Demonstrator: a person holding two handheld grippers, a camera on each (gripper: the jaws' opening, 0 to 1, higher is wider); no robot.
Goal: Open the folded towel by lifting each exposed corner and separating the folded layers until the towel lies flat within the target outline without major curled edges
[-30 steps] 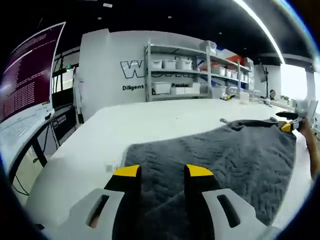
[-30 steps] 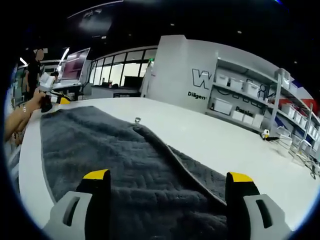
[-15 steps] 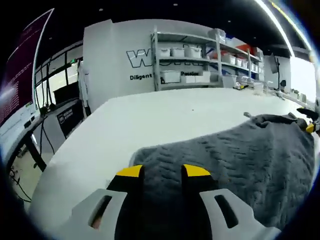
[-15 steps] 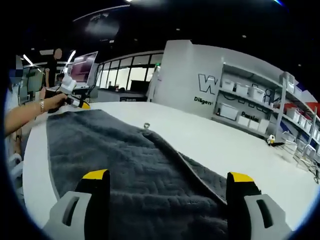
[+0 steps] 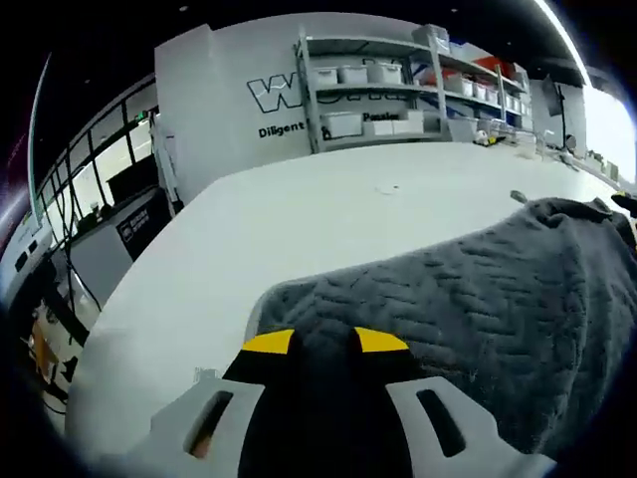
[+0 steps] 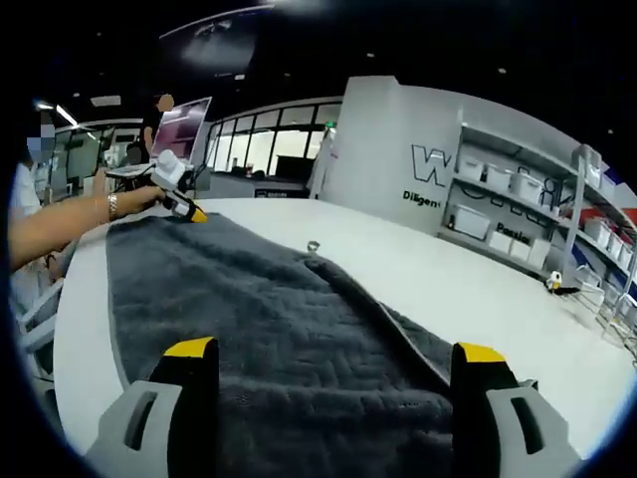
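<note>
The grey towel (image 6: 269, 329) lies spread across the white worktop (image 6: 468, 289). The left claw (image 5: 325, 342) pinches its near corner, raised off the worktop. The right claw (image 6: 333, 351) stands wide apart over the towel's opposite end.

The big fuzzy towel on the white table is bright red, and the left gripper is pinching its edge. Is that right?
Not quite. The towel is dark grey, not red, as the left gripper view shows. The rest holds: it lies on the white table, and the left gripper is pinching its edge.
</note>
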